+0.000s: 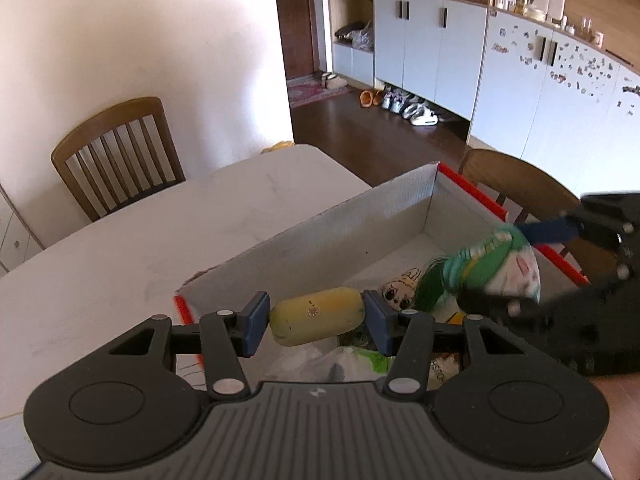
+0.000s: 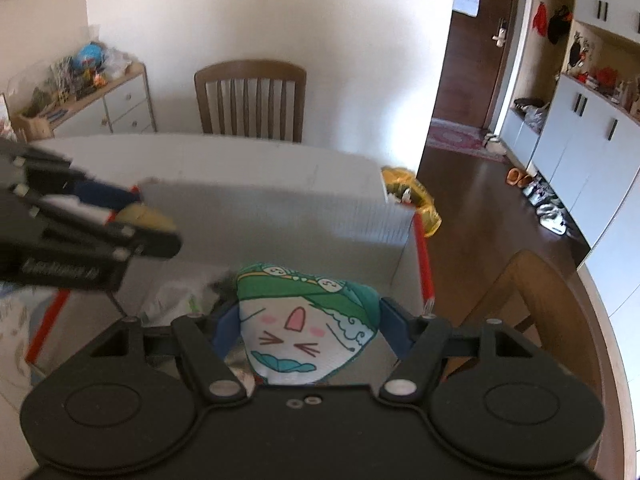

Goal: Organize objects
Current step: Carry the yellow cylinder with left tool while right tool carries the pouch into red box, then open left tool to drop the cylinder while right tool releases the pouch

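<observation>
My left gripper (image 1: 316, 318) is shut on a yellow oblong plush toy (image 1: 316, 316), its blue pads pressing both ends, above the near end of an open cardboard box (image 1: 360, 224) with red edges. My right gripper (image 2: 306, 324) is shut on a green-and-white cartoon-face plush (image 2: 300, 324), held over the same box (image 2: 280, 208). In the left wrist view that plush (image 1: 504, 268) hangs at the right, over the box, with the right gripper's black frame around it. The left gripper with the yellow toy (image 2: 148, 216) shows blurred at the left of the right wrist view.
The box holds a cartoon-face item (image 1: 400, 288), green bits and plastic bags (image 1: 320, 364). It stands on a white table (image 1: 160, 232) with wooden chairs (image 1: 116, 152) behind and to the right (image 1: 516, 184). A gold object (image 2: 416, 196) lies beyond the box's far corner.
</observation>
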Motion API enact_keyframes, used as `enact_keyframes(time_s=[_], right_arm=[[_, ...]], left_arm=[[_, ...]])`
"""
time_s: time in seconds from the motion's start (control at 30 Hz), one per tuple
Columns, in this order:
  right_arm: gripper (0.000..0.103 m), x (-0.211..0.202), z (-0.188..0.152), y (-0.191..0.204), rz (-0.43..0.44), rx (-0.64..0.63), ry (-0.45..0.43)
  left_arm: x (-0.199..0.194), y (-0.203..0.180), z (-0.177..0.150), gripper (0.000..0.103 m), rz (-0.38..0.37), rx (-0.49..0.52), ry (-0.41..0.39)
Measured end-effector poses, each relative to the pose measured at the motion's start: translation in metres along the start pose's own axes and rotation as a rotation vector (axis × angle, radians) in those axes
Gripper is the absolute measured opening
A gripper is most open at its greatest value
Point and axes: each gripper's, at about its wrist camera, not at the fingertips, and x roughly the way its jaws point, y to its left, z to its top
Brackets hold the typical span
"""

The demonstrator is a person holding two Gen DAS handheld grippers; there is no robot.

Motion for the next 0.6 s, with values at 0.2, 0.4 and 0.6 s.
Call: enact_keyframes(time_s=[0.2,0.4,0.6], right_arm=[[0.071,0.013,-0.017,0.009,-0.003,-0.058,0.045],[0.072,0.016,-0.021,0.010,0.018,-0.053,0.067],[0.072,0.018,-0.024,0.005,0.036,-0.048,0.076]], left_arm=[[0.022,-0.013,0.001,0.051,-0.001,0.005,0.025],[0.035,-0.025,0.001,0.051,-0.020,0.014,0.042],[0.050,-0.028,-0.001,0.051,-0.040,0.001,0.084]])
